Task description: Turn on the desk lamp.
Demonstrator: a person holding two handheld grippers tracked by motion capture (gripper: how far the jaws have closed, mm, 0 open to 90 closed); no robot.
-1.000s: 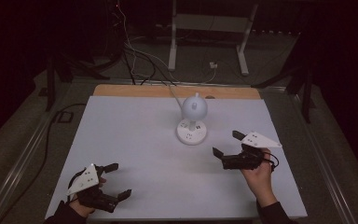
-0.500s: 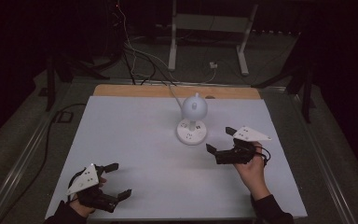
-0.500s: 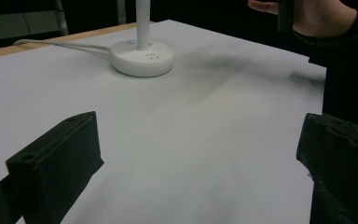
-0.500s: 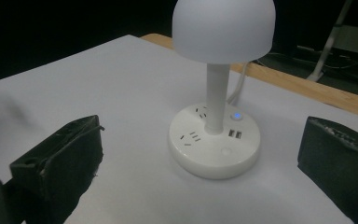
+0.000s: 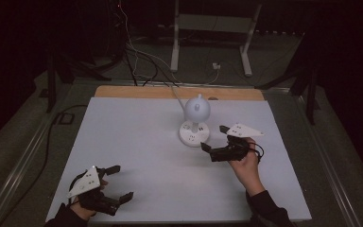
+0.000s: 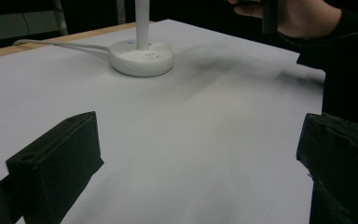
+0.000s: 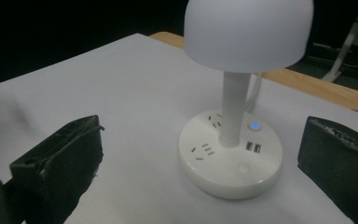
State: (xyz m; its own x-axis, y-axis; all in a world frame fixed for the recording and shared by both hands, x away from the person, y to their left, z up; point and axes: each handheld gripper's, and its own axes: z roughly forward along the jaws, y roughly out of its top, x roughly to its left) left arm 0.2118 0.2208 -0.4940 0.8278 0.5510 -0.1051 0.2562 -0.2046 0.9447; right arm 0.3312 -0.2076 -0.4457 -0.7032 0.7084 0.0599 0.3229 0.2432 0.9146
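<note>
A small white desk lamp stands at the far middle of the white table (image 5: 137, 142), with a dome shade (image 5: 196, 109) on a thin stem and a round base (image 5: 194, 135). The base (image 7: 228, 161) carries sockets, USB ports and a blue-lit button (image 7: 254, 125); the shade (image 7: 249, 30) hangs above it. My right gripper (image 5: 212, 137) is open just right of the base, its jaws pointing at it and holding nothing. My left gripper (image 5: 124, 181) rests open near the front left corner, far from the lamp base (image 6: 141, 57).
The lamp's white cord (image 6: 60, 45) runs off the far wooden edge (image 5: 179, 92). Beyond the table are dark floor cables (image 5: 132, 56) and a white stand's legs (image 5: 210, 21). The other hand (image 6: 303, 16) shows in the left gripper view.
My right gripper has moved left and away from the person, closing in on the lamp base. The left gripper has stayed where it was.
</note>
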